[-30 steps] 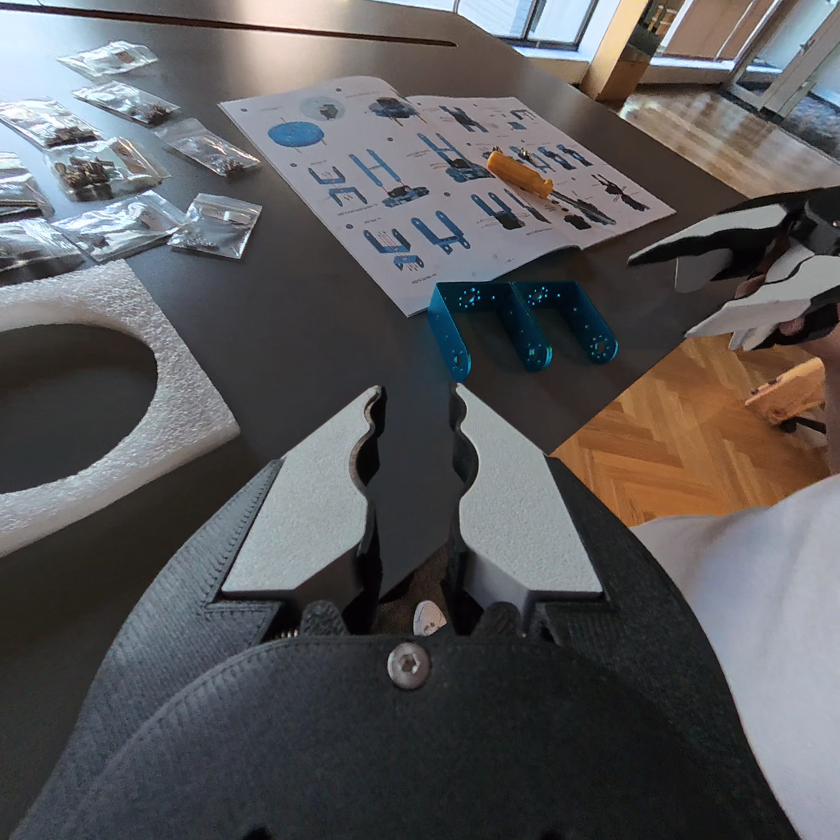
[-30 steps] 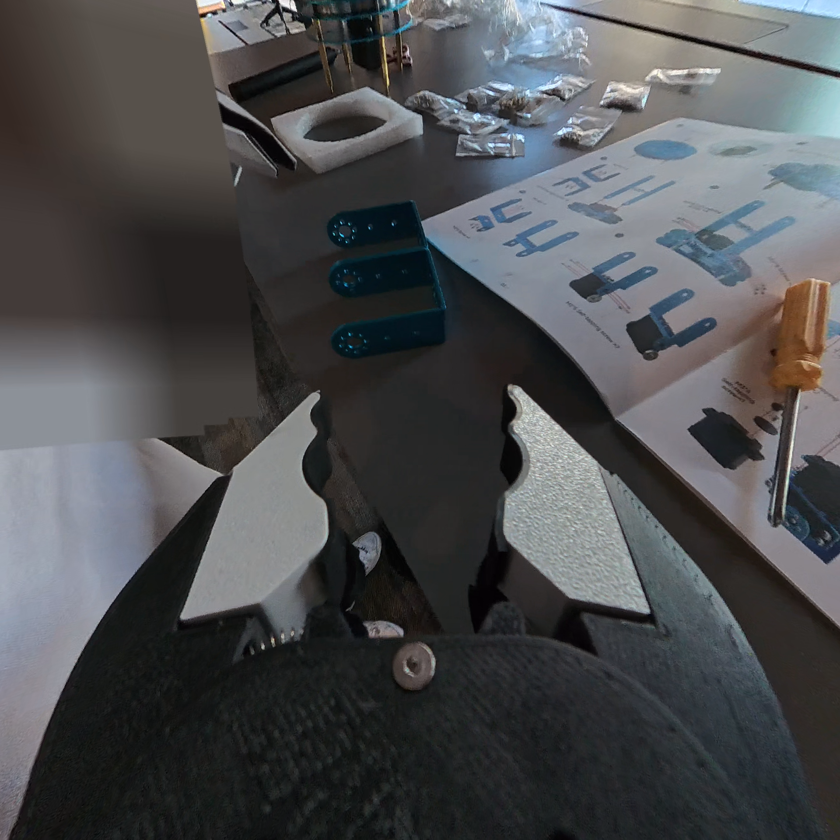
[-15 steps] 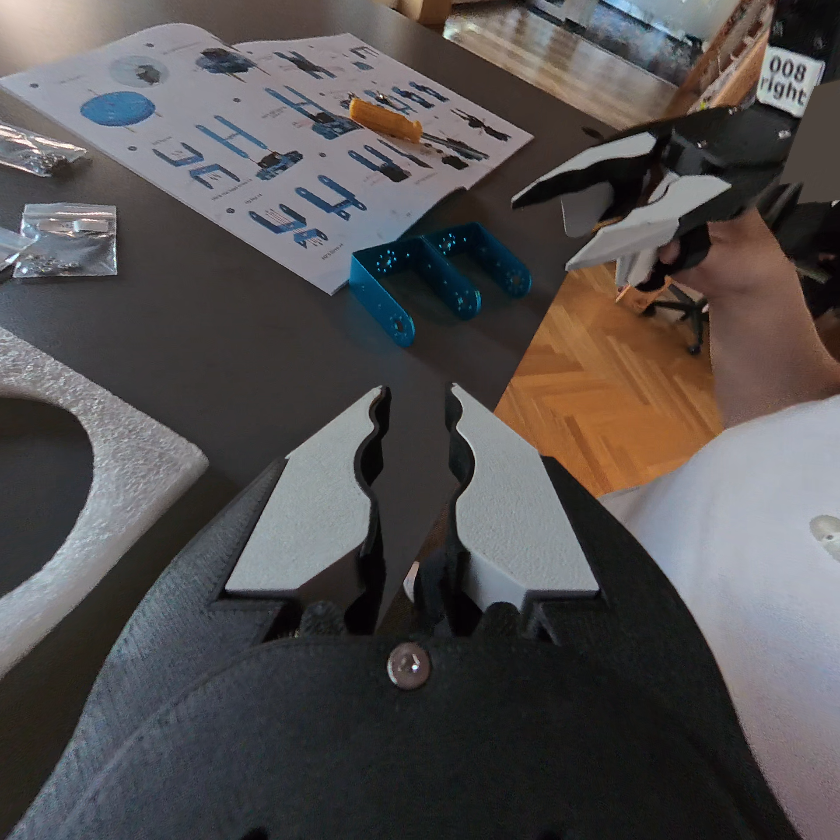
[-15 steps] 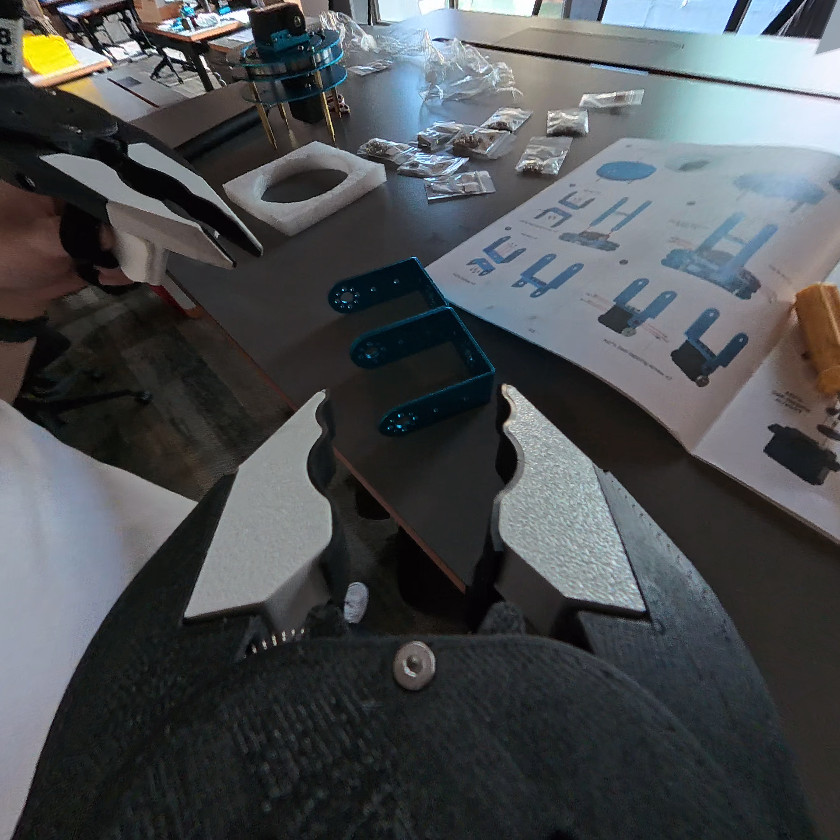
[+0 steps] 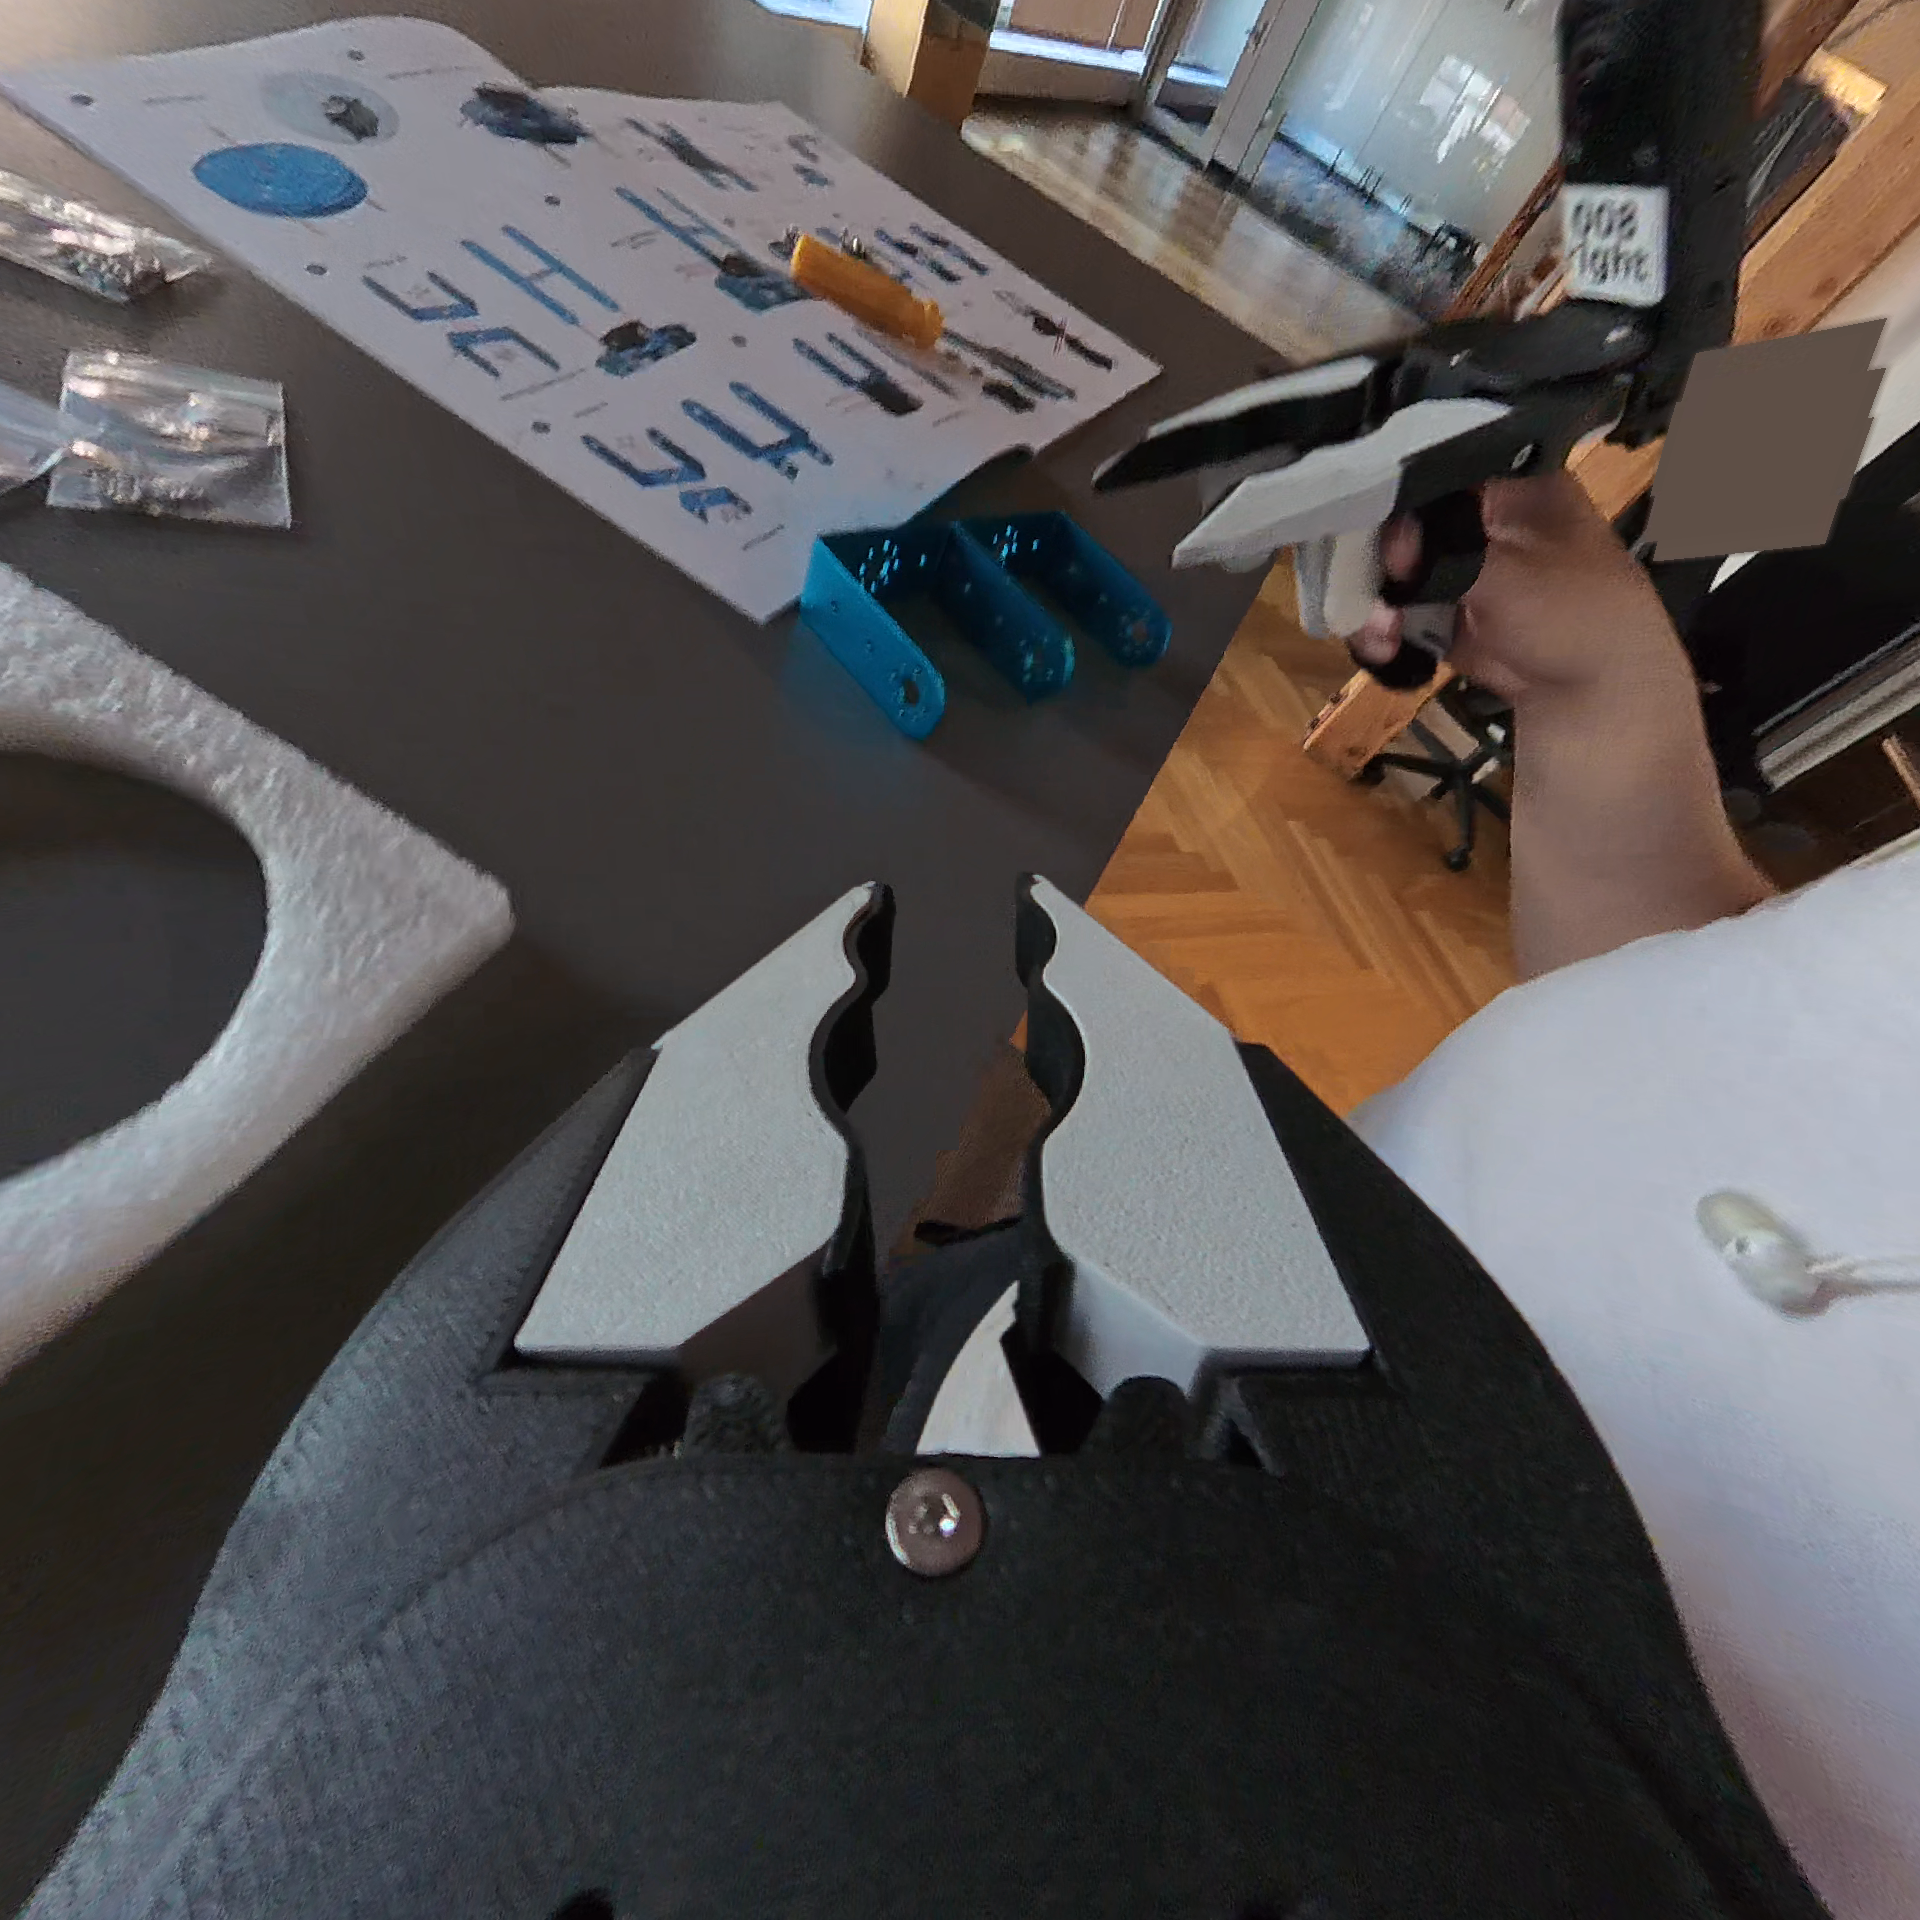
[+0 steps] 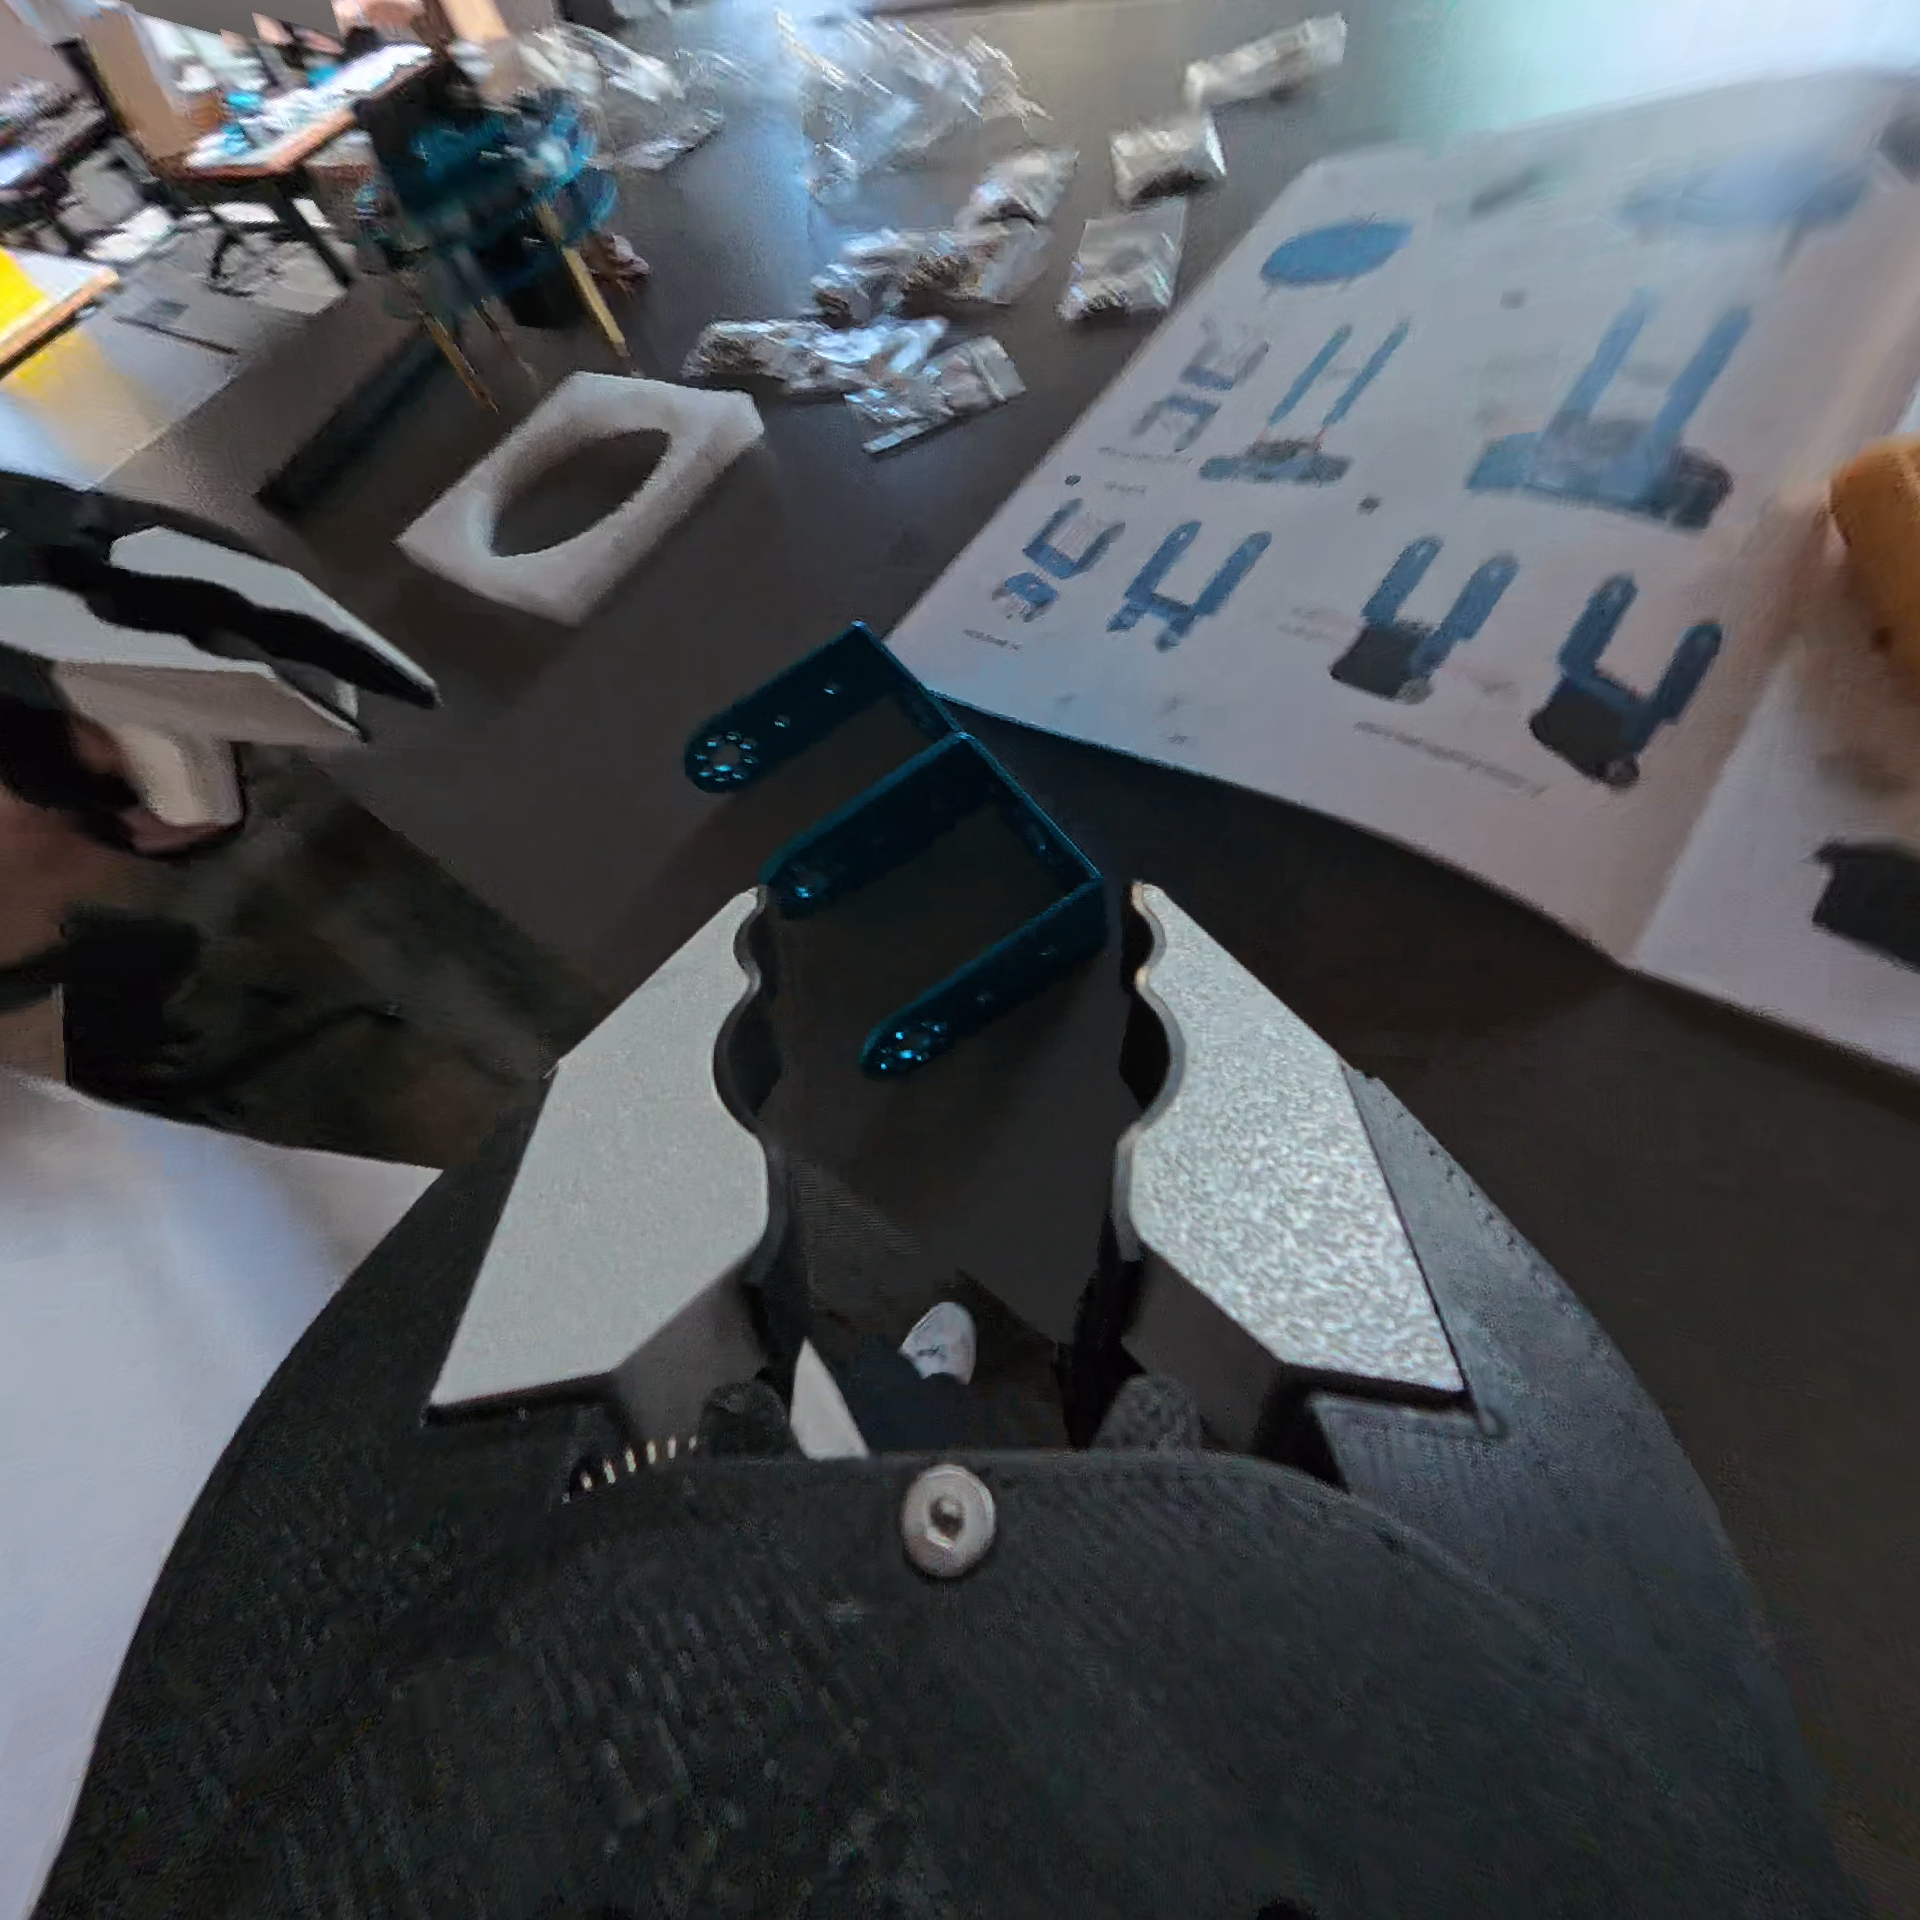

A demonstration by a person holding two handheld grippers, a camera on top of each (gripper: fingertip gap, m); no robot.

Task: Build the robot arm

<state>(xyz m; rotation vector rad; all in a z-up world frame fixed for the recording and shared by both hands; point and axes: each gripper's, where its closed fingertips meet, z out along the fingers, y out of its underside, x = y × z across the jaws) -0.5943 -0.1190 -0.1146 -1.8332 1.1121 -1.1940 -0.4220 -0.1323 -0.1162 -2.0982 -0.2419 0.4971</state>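
Two blue U-shaped metal brackets (image 5: 987, 613) lie side by side near the dark table's edge, against the corner of an open manual (image 5: 623, 270). In the right wrist view the near bracket (image 6: 977, 935) sits just beyond and between my open right gripper's (image 6: 945, 899) fingertips, not gripped. The right gripper also shows in the left wrist view (image 5: 1143, 520), hovering to the right of the brackets, held by a hand. My left gripper (image 5: 954, 894) is narrowly open and empty over the table edge, well short of the brackets. It shows at the left of the right wrist view (image 6: 395, 715).
An orange-handled screwdriver (image 5: 862, 296) lies on the manual (image 6: 1455, 468). A white foam frame (image 5: 343, 935) is at the left, and small bags of parts (image 6: 935, 364) lie behind it. A blue assembly on brass posts (image 6: 478, 177) stands far back. Wood floor (image 5: 1299, 883) lies beyond the table edge.
My right gripper has moved in and down toward the blue brackets, so the near one now sits between its fingertips in view. My left gripper stays narrowly open, its view shifted slightly.
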